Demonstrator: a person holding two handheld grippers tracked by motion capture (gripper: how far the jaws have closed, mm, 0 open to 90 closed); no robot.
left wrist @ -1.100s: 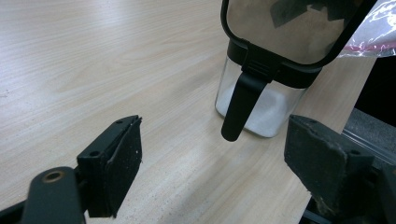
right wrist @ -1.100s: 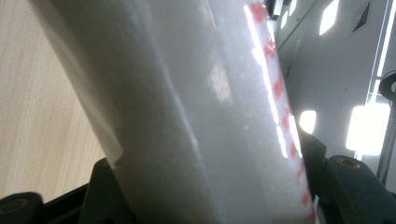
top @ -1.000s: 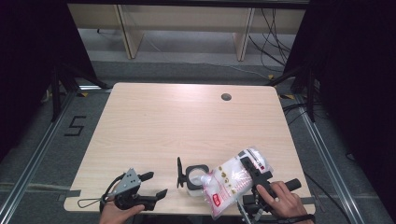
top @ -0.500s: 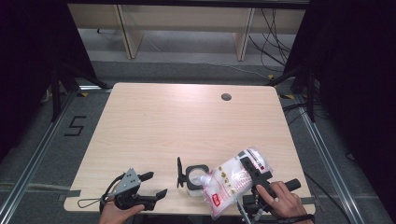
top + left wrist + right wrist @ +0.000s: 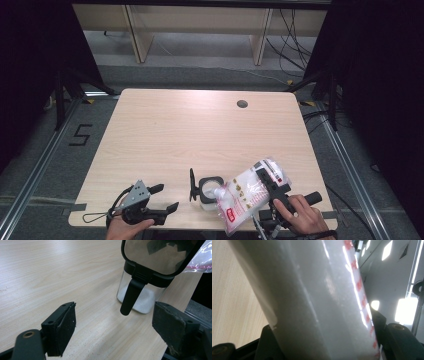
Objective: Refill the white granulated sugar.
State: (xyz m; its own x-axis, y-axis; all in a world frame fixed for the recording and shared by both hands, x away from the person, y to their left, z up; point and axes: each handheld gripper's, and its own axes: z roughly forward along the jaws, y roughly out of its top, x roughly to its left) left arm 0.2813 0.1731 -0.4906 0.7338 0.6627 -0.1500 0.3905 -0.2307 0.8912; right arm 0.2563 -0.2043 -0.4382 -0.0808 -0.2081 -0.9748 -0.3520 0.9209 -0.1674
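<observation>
Right gripper (image 5: 266,186), at five o'clock on the table (image 5: 200,125), clamped across a plastic bag of white granules (image 5: 247,192); jaws pressing both sides of the bag (image 5: 317,302) in the right gripper view. Bag tilted, long axis running from eleven to five o'clock across the jaws, lower mouth end leaning toward nine o'clock over the open clear jar (image 5: 210,187). Jar just beside the bag at its nine o'clock, black lid (image 5: 192,184) flipped upright on the far side from the bag, white contents already low in the glass (image 5: 140,296). Left gripper (image 5: 162,197) at seven o'clock near the front edge, jaws apart and empty, aimed toward the jar at its three o'clock. Right hand (image 5: 300,215) clearly nearer for the likely pour. Farther off, a round cable hole (image 5: 242,104) at one o'clock.
</observation>
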